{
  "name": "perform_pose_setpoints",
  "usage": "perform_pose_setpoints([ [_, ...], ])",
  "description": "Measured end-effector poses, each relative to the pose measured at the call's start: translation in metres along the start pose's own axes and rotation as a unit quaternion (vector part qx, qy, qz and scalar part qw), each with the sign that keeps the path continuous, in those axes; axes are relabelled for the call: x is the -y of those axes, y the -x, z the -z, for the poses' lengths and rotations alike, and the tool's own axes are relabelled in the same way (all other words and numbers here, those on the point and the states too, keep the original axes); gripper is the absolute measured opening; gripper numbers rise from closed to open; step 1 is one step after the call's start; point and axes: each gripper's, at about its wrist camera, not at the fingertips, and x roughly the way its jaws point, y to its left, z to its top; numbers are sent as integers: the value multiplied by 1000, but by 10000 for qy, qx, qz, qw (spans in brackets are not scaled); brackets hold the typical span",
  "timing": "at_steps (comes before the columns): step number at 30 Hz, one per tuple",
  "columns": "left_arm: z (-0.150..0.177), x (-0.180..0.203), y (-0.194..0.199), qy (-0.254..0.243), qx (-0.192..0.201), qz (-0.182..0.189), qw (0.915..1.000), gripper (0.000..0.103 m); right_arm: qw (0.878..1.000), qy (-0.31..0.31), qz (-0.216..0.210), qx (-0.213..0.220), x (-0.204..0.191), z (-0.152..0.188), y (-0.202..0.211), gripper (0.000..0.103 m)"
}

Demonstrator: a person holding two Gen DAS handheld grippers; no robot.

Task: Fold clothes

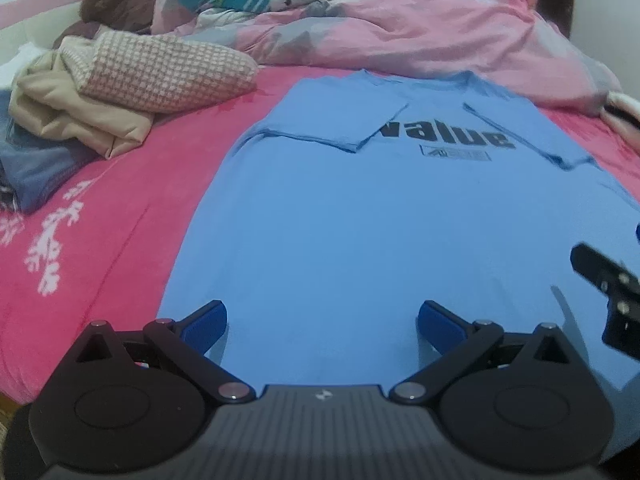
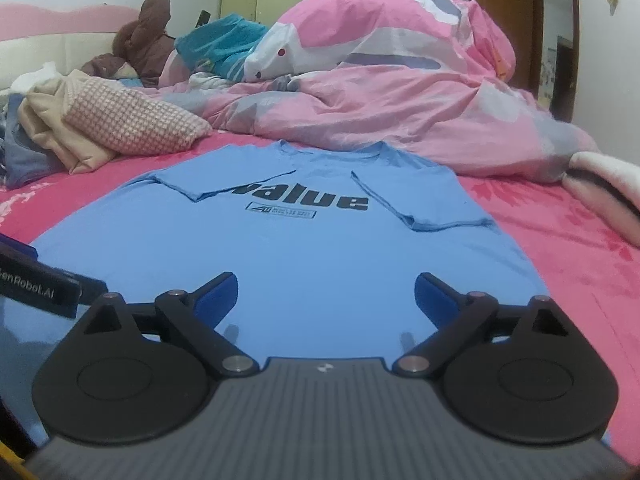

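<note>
A light blue T-shirt [image 1: 360,208] with black "value" lettering lies flat on the pink bed sheet [image 1: 100,240], front up, both short sleeves folded in over the chest. In the right wrist view the same T-shirt [image 2: 304,248] spreads ahead. My left gripper [image 1: 322,326] hovers over the shirt's lower part, jaws wide apart, nothing between them. My right gripper [image 2: 326,298] is likewise open over the hem area, empty. The right gripper's body shows at the right edge of the left wrist view; the left one's body appears at the left edge of the right wrist view.
A pile of folded clothes [image 1: 100,100] with a checked pink piece on top sits at the left. A bunched pink duvet [image 2: 400,92] fills the back of the bed, with a brown plush toy [image 2: 144,36] and a teal cloth [image 2: 224,46] behind. A blanket [image 2: 608,188] lies at right.
</note>
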Motion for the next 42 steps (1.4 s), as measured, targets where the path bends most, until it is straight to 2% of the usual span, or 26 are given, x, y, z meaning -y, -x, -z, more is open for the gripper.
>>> perform_pose_setpoints([
  [3, 4, -4, -3, 190, 65, -16, 9998, 102, 9996, -108, -249, -109, 1, 4, -1, 84],
  [11, 8, -9, -8, 365, 166, -123, 9991, 103, 9977, -103, -606, -269, -4, 13, 0, 78],
  [42, 9, -7, -14, 387, 232, -200, 9988, 103, 9977, -64, -568, -351, -2, 20, -2, 76],
])
